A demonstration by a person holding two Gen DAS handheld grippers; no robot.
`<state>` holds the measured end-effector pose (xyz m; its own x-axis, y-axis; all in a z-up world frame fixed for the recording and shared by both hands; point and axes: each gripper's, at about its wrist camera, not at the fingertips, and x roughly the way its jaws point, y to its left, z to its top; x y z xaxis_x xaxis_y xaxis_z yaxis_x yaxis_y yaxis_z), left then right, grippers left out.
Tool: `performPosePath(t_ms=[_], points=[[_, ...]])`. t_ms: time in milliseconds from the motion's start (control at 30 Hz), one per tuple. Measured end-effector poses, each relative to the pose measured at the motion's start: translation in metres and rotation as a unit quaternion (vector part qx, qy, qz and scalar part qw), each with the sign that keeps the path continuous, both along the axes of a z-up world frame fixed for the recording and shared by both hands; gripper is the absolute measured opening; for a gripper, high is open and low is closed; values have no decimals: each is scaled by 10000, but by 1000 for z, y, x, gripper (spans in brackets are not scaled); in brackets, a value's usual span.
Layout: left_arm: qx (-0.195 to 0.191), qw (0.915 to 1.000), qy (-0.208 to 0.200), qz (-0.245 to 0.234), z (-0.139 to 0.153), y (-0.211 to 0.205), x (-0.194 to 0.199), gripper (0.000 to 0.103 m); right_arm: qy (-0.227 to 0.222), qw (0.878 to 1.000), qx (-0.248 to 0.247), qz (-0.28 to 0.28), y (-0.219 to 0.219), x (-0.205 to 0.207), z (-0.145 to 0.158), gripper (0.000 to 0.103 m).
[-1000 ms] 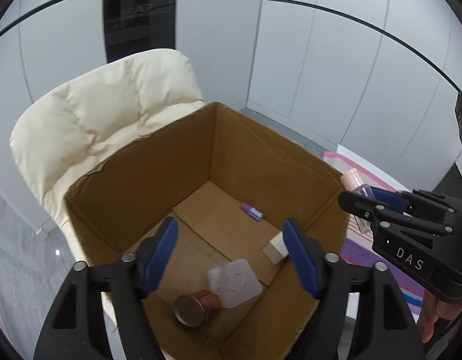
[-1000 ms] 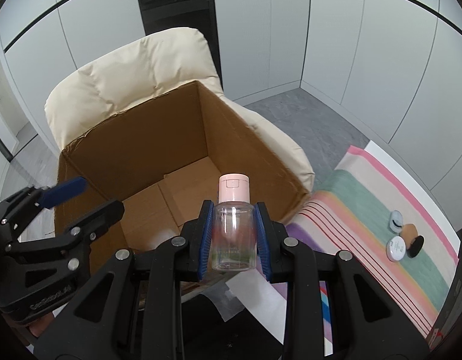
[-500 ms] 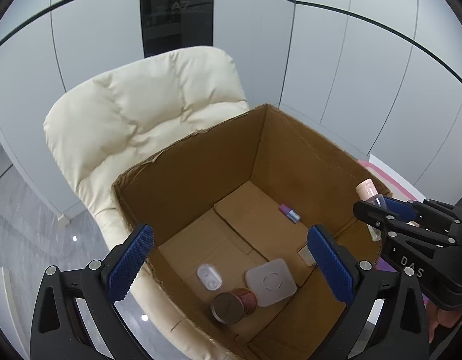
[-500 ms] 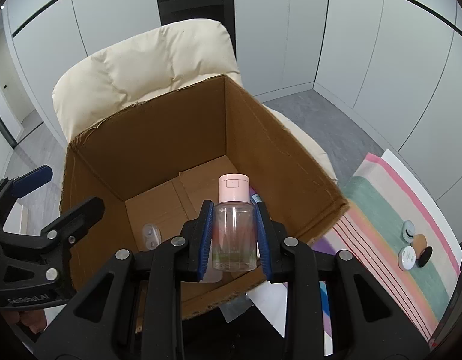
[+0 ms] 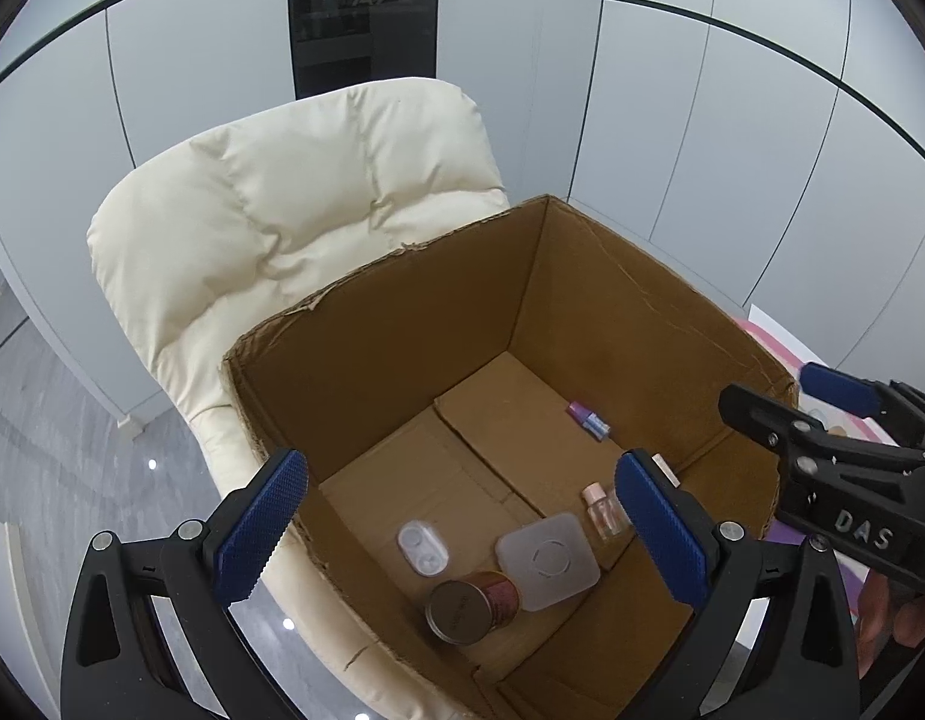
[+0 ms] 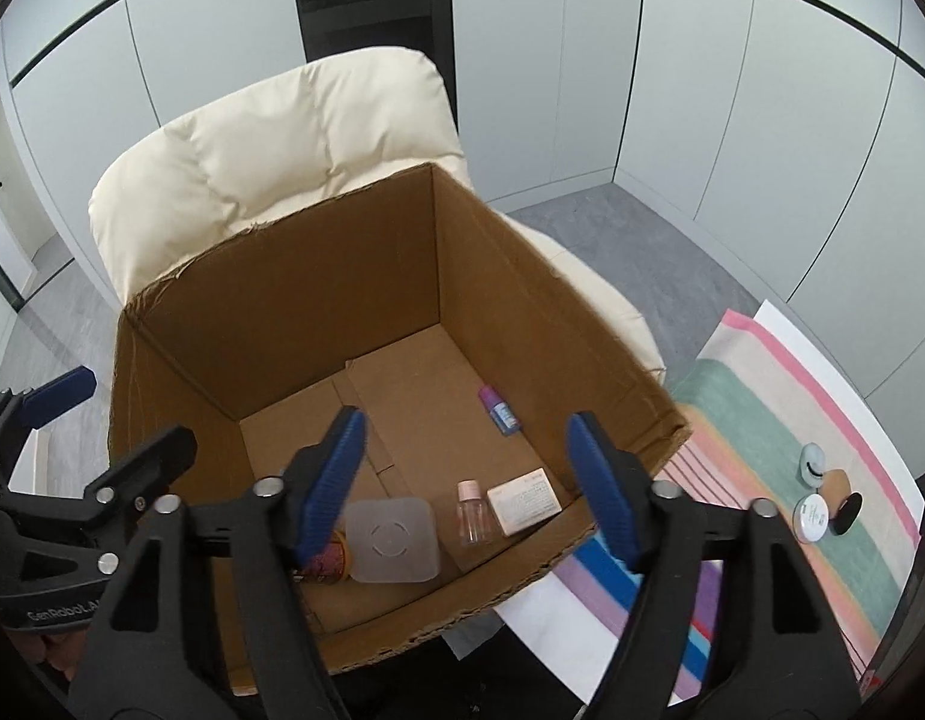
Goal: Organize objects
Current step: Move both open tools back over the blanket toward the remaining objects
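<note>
An open cardboard box (image 5: 402, 324) (image 6: 522, 276) rests on a cream padded chair. On its floor lie a clear bottle with a pink cap (image 5: 603, 513) (image 6: 473, 513), a frosted square lid (image 5: 546, 561) (image 6: 390, 540), a white two-well case (image 5: 423, 547), a round tin (image 5: 468, 603), a small purple and blue tube (image 5: 588, 420) (image 6: 498, 411) and a beige card box (image 6: 525, 501). My left gripper (image 5: 459, 525) hangs open above the box. My right gripper (image 6: 468, 480) is over the box with its jaws opening and nothing between them.
A striped cloth (image 6: 780, 420) on a white sheet lies to the right of the box, with small round jars (image 6: 813, 513) and a dark compact on it. Grey wall panels and a dark doorway stand behind the chair (image 5: 294, 210). The right gripper's body (image 5: 840, 480) shows at the box's right rim.
The right gripper let go of the pink-capped bottle, which now lies on the box floor. The left gripper's jaws spread wider, and a white case appeared in the box.
</note>
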<state>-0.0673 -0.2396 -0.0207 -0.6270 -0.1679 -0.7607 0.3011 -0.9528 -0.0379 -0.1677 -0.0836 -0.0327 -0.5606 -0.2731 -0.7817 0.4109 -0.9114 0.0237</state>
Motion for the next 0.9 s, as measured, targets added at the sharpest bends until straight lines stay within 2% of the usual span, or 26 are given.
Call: performPosePath(t_ms=[33,267,900], points=[[-3,10000,1,-15,0,3,-2,103,44,10000,16,-22,3,1,1,86],[19,9999,37,-93,2,15,-13,103,225,9994,117,-256,24,0,8,103],[23,9976,74,-695,3,80,-41,103,116,9945,145,-1030,111,-13,9,103]])
